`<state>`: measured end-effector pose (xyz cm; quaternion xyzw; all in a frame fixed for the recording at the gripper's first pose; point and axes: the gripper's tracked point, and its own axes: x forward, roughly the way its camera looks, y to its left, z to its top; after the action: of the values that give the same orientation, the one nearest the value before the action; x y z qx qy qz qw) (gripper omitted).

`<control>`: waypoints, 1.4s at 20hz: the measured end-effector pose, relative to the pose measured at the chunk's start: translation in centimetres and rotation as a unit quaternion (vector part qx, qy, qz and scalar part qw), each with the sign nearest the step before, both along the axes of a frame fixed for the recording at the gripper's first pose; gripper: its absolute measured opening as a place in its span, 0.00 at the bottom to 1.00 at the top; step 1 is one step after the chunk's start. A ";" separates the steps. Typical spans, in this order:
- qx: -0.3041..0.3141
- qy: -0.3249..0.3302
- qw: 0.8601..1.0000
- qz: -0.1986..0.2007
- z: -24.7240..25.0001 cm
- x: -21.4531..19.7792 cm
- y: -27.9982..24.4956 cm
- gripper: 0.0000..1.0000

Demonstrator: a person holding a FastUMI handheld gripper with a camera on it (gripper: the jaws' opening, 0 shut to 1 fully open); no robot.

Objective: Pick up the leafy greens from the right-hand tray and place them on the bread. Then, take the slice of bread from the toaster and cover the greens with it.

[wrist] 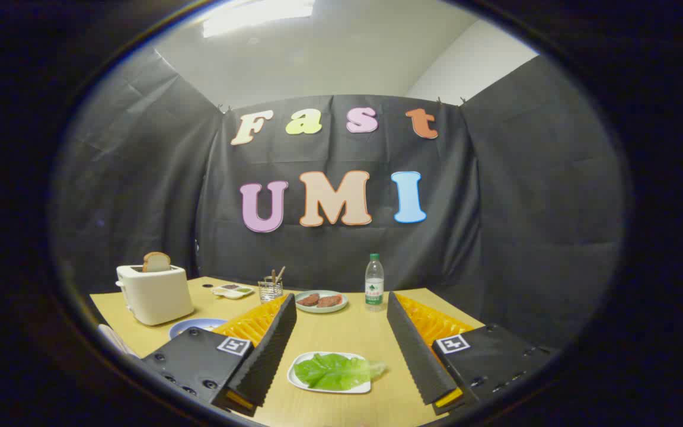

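Here the fingers (341,347) are spread wide above the tabletop (347,332), the leafy greens (335,371) on their tray (306,385) lying apparently between them.

This is a staged recording booth set up as a mock kitchen: black cloth walls hang around a wooden surface (347,338) carrying a white toaster (155,293) at lower left, food plates (321,301) and a water bottle (374,283) near centre, under a plain white room ceiling.

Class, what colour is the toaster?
White or cream, seen in the gripper view: toaster.
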<state>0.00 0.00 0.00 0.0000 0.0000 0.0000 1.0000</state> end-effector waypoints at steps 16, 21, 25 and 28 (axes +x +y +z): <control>0.002 -0.002 1.000 -0.023 0.3 -0.2 -1.9 0.97; 0.000 0.006 1.000 -0.024 -0.4 0.1 -1.9 0.97; -0.005 0.022 0.999 -0.026 -1.8 0.8 -2.0 0.97; -0.008 0.044 0.999 -0.021 -3.5 1.7 -1.5 0.97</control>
<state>1.66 -1.50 -3.52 -0.0080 0.0443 -0.0207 0.9988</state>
